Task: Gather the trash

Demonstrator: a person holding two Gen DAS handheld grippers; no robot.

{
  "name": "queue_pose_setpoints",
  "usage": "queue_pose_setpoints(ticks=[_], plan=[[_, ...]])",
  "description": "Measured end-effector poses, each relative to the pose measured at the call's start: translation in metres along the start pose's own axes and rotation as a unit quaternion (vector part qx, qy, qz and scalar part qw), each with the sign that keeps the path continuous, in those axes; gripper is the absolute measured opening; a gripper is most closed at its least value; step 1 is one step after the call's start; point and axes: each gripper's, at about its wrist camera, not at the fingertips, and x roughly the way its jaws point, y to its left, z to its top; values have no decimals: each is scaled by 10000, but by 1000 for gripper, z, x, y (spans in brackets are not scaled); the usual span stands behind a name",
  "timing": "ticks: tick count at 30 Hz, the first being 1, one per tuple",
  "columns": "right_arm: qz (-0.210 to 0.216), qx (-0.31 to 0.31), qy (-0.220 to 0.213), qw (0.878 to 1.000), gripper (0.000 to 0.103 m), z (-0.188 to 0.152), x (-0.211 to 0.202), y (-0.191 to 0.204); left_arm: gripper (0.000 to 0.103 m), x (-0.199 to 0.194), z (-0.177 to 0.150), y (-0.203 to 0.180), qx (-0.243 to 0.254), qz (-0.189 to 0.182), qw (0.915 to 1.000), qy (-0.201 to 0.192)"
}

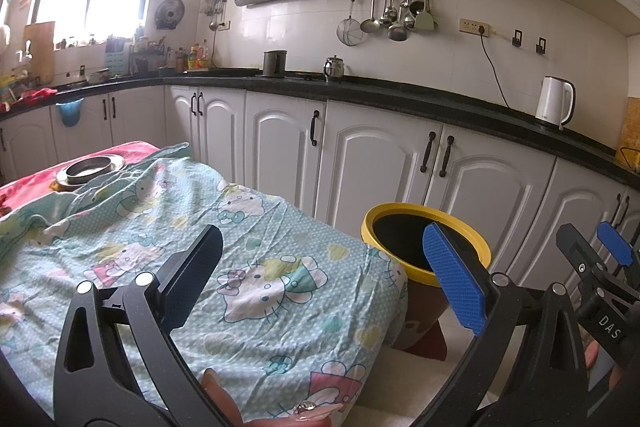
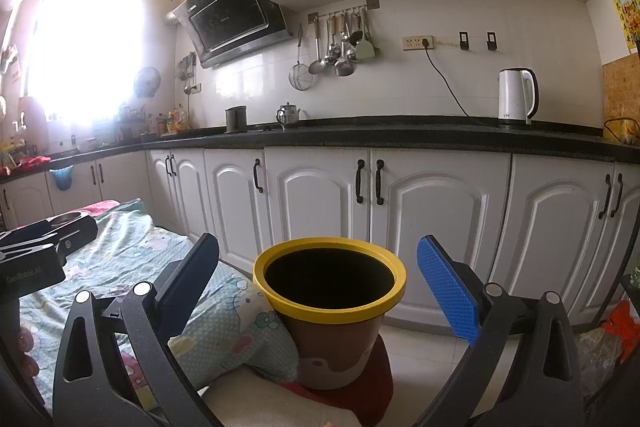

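Brown plastic trash bin with a yellow rim [image 2: 329,301], standing on a red mat on the floor, touching the corner of the cloth-covered surface [image 1: 256,247]; dark and seemingly lined inside, contents not visible. No loose trash to be made out on the teal cartoon-cat cloth. Probably light and stiff as a bin, smooth-walled and likely slippery, best gripped over the yellow rim if it must be moved; any scrap of trash likely soft and light, best pinched at its middle. Right gripper [image 2: 316,263] spread wide, nothing between its jaws, held just in front of the bin mouth. Left gripper [image 1: 320,263] likewise wide and empty, hanging over the near corner of the cloth, bin just beyond its blue pad. Farther along the surface, a round metal dish [image 1: 90,169] on a pink cloth. Behind, white cupboard doors under a black counter, a white electric kettle [image 2: 516,97] plugged into the wall, hanging ladles, a black range hood. Legible writing: "DAS" on the right gripper body in the left wrist view, "GenRobot.AI" on the left gripper body in the right wrist view; hood lettering too small to read.
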Motion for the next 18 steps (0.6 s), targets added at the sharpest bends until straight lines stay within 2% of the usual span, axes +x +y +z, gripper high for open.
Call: queue_pose_setpoints(ticks=[18], plan=[[-7, -4, 14, 10000, 97, 0, 1, 0, 92, 6, -4, -2, -95, 24, 9999, 138]])
